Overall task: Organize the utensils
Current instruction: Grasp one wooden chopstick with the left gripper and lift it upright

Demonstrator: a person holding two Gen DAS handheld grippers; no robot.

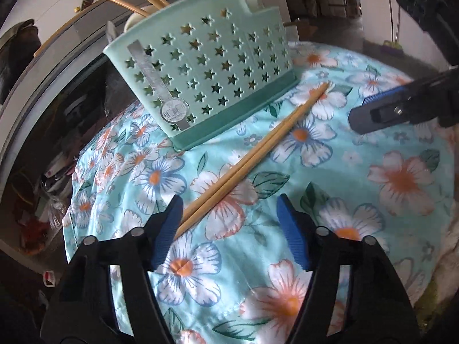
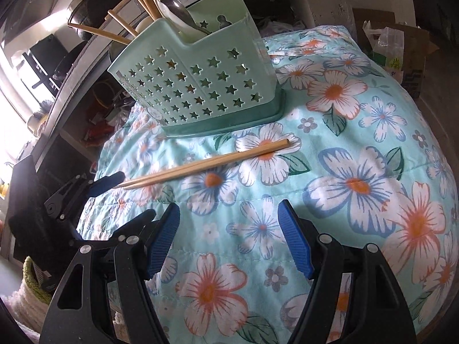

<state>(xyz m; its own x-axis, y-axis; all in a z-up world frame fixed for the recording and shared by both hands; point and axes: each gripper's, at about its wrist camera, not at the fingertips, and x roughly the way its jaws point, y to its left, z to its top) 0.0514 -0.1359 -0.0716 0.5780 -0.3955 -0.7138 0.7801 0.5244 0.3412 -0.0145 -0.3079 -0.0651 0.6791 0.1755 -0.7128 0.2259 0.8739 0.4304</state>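
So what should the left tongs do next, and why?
Probably ease forward and close on the chopsticks: they lie loose on the floral cloth, one end already at the open left tongs, and the green holder has others.

We hold our left gripper point(image 1: 231, 223) and right gripper point(image 2: 229, 229) angled downward, jaws apart (nothing gripped).

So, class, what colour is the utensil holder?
Mint green holder with star-shaped holes; clearest in the right wrist view.

Mint-green caddy point(image 1: 218, 66) with star cut-outs, tan chopsticks point(image 1: 252, 157), turquoise floral cloth point(image 1: 358, 200), blue pads point(image 1: 292, 238)
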